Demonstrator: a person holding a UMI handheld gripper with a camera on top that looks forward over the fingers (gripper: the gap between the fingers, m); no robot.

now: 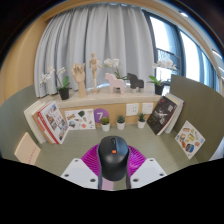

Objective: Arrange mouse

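One black mouse point(113, 156) sits between the two fingers of the claw point(113, 172), its red scroll wheel facing forward. The claw's magenta pads point(92, 160) hug the mouse on both sides, and the fingers look pressed in on it, pinching it. Under and just ahead of the mouse lies the green desk point(80, 140).

Beyond the mouse, along the back edge of the desk, three small potted plants stand in a row; the middle one point(121, 121) holds a little green sprout, as do its two neighbours. Books and magazines are propped on either side: at least two on the left, including a red-covered one point(44, 122), and two on the right, one dark-covered point(165, 113) and one lying flatter point(190, 138).

On the windowsill behind, two white orchids stand in pots, one at the left point(60, 82) and one at the right point(158, 80). Between them are wooden figures point(93, 72) and a pink box point(120, 92), its contents too small to tell. Pale curtains point(100, 35) hang behind
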